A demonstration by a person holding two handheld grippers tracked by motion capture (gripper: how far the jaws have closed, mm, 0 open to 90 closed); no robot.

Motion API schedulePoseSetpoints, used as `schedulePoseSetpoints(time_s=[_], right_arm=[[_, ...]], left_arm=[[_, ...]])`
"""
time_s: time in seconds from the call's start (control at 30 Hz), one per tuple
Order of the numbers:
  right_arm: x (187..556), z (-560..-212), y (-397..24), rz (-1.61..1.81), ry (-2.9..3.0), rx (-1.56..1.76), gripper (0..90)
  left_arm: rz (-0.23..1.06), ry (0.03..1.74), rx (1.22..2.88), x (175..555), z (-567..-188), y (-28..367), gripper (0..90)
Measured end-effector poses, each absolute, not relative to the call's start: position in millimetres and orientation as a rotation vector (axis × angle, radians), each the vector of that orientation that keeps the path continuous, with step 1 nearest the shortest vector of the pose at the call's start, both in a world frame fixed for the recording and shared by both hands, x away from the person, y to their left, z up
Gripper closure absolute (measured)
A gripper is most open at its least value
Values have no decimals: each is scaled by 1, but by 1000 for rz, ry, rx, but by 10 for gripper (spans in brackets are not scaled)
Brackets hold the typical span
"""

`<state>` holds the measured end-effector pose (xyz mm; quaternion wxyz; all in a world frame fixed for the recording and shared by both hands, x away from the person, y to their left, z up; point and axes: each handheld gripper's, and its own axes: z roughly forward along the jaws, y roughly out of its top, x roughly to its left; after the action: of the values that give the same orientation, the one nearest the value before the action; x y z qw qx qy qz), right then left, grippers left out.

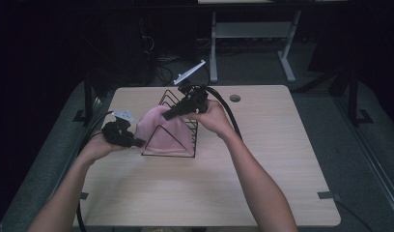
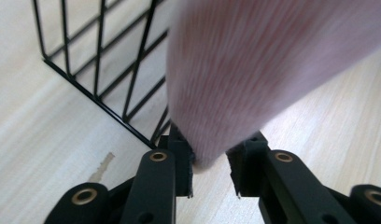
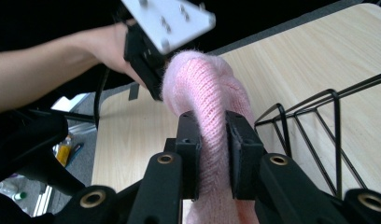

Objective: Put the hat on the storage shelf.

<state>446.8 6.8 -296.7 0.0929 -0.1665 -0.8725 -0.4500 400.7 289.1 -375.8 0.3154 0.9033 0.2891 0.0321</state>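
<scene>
Pink knit cloth (image 1: 165, 129) drapes over the black wire rack (image 1: 178, 126) at table centre, right gripper (image 3: 212, 140) pinching a fold from one o'clock, left gripper (image 2: 211, 161) clamping its hem at nine; mid-placement, I judge, with lowering and releasing next.

Soft pink knitted cloth (image 3: 212, 107) fuzzy between my matt black plastic jaws, thin black wire rack (image 1: 178, 126) beside it, pale smooth wood-grain table (image 1: 262, 159) under me
</scene>
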Motion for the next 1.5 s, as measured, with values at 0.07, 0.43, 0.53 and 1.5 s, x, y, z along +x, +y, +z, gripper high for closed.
schedulePoseSetpoints(time_s=[0.07, 0.43, 0.53, 1.5], right_arm=[[446, -301, 8, -1333, -2592, -487, 763], [445, -305, 8, -1356, -2594, -503, 762], [443, -306, 12, -1332, -2628, -492, 682], [434, -322, -3, -1325, -2627, -471, 728]], left_arm=[[108, 753, 2356, 399, -371, 288, 679], [157, 722, 2328, 397, -362, 291, 784], [190, 735, 2369, 399, -366, 288, 841], [156, 788, 2434, 403, -376, 285, 835]])
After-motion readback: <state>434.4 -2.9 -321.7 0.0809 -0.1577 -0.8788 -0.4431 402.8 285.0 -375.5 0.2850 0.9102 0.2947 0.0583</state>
